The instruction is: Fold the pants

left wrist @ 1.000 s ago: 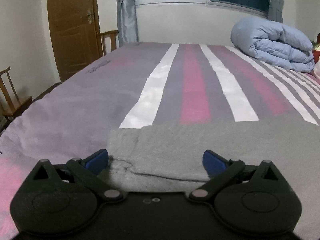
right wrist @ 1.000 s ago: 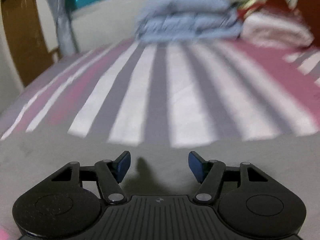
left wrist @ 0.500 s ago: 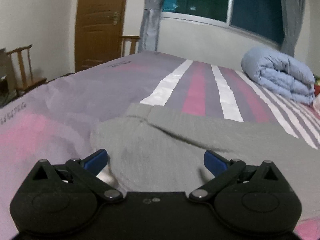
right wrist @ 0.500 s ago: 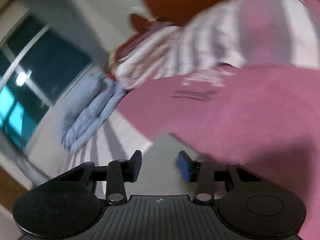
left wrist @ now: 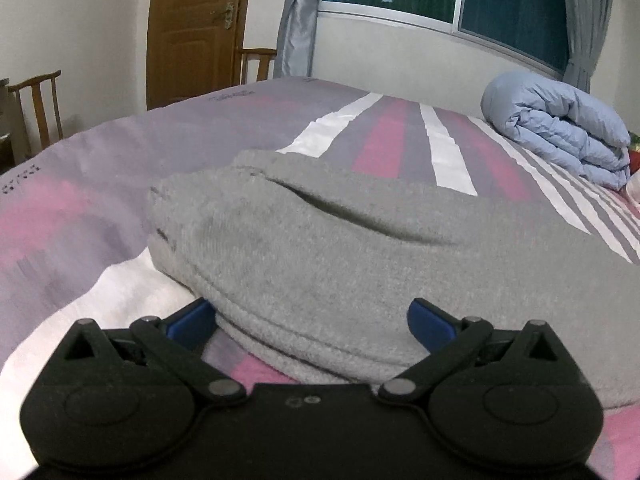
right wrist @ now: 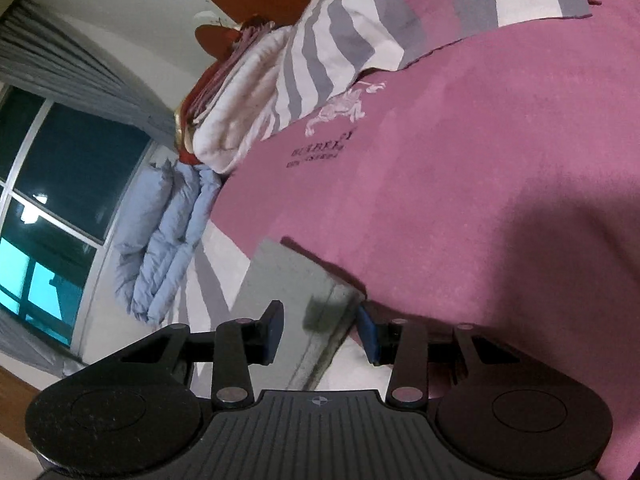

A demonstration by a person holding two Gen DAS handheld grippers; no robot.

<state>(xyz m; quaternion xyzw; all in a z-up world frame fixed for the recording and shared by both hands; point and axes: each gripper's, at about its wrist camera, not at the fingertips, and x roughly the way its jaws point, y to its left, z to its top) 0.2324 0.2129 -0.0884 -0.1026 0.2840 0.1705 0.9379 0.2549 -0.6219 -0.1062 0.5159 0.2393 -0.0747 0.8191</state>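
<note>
Grey pants (left wrist: 360, 248) lie folded in layers on the striped bed. My left gripper (left wrist: 312, 320) is open, and the near rounded edge of the pants lies between its blue fingertips (left wrist: 430, 320). In the right wrist view, which is rolled sideways, a narrow end of the grey pants (right wrist: 296, 292) lies between the blue pads of my right gripper (right wrist: 320, 336). Its jaws are partly closed around that end with gaps on both sides.
The bed sheet (left wrist: 384, 140) has purple, pink and white stripes. A rolled light-blue duvet (left wrist: 560, 128) lies at the far right, also in the right wrist view (right wrist: 160, 240). Pillows and folded bedding (right wrist: 256, 92) sit by the headboard. Wooden chairs (left wrist: 36, 108) and a door (left wrist: 192, 28) stand left.
The left gripper pulled back and down, so the pants' near edge now lies between its fingertips. The right gripper rolled sideways, swung toward the headboard end and narrowed its jaws around the pants' end.
</note>
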